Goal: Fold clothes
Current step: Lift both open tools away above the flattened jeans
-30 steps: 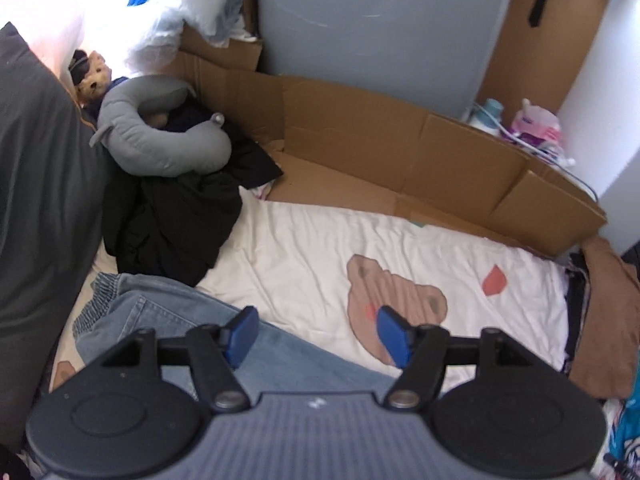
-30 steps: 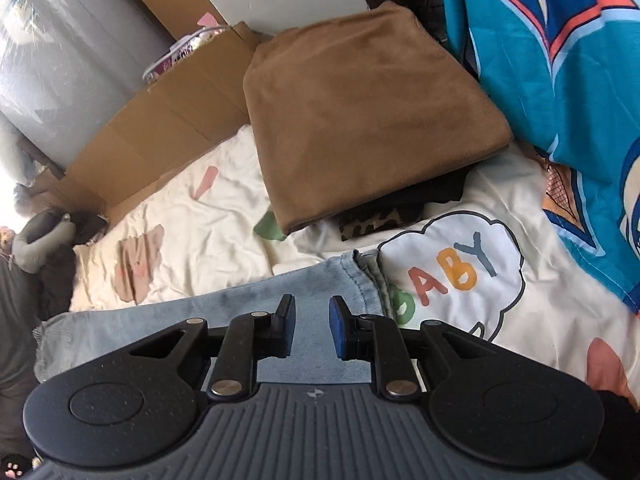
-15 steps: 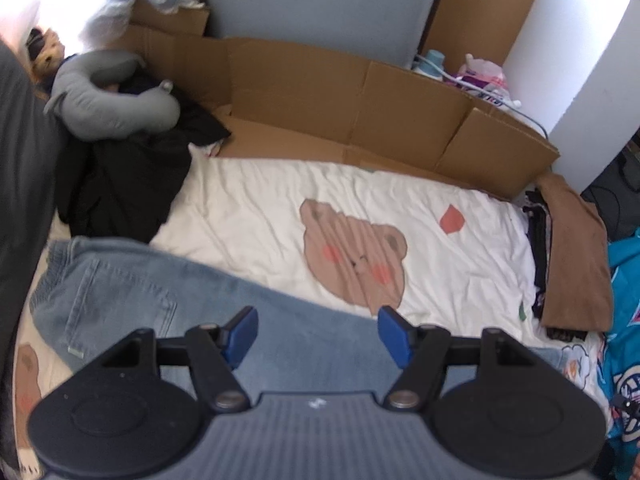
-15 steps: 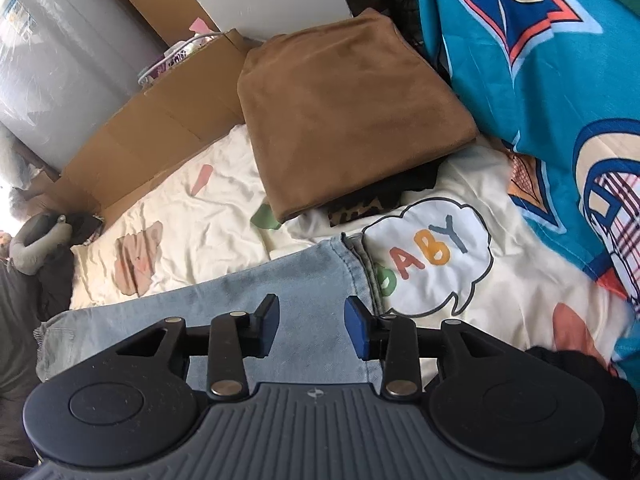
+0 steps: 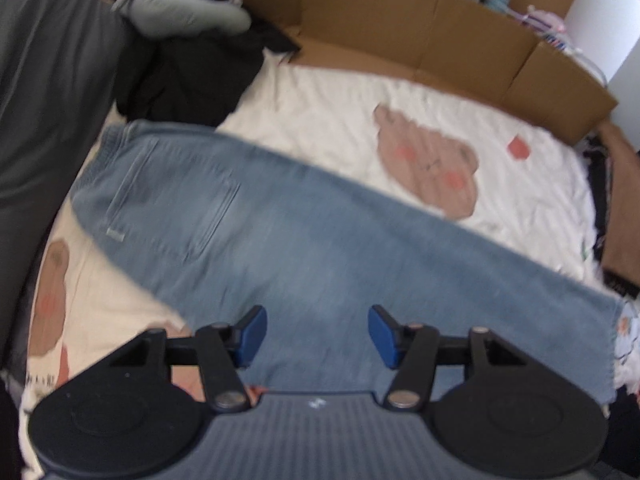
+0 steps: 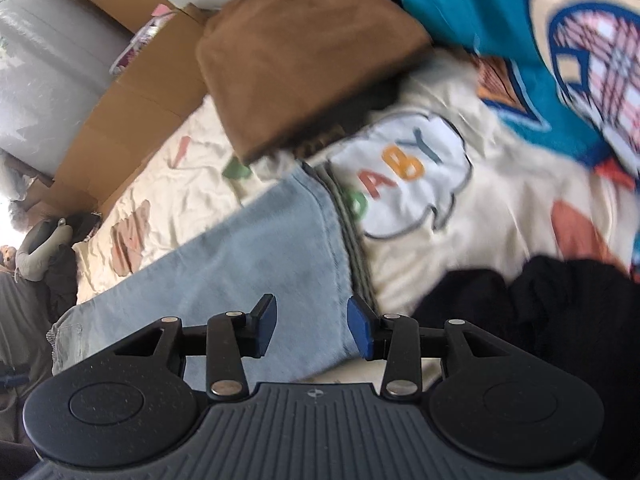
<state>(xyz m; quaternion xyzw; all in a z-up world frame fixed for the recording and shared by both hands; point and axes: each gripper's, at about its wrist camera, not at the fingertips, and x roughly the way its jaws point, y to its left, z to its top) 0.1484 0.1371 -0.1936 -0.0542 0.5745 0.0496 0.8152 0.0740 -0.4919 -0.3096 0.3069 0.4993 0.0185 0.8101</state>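
We see the light blue jeans [image 5: 304, 240] lying flat across the cream printed bedsheet [image 5: 352, 120], waistband at the far left by a black garment [image 5: 192, 76], hem at the right near a folded brown cloth [image 6: 304, 52]. Our left gripper [image 5: 314, 334] hangs over the leg, its jaws closing, nothing pinched between them. Our right gripper [image 6: 312, 326] stands partly open above the hem, its 2 pads gripping nothing.

light: bright daylight, top-left glare | blur: motion smear in both views | edges: fisheye-bent, dark corners
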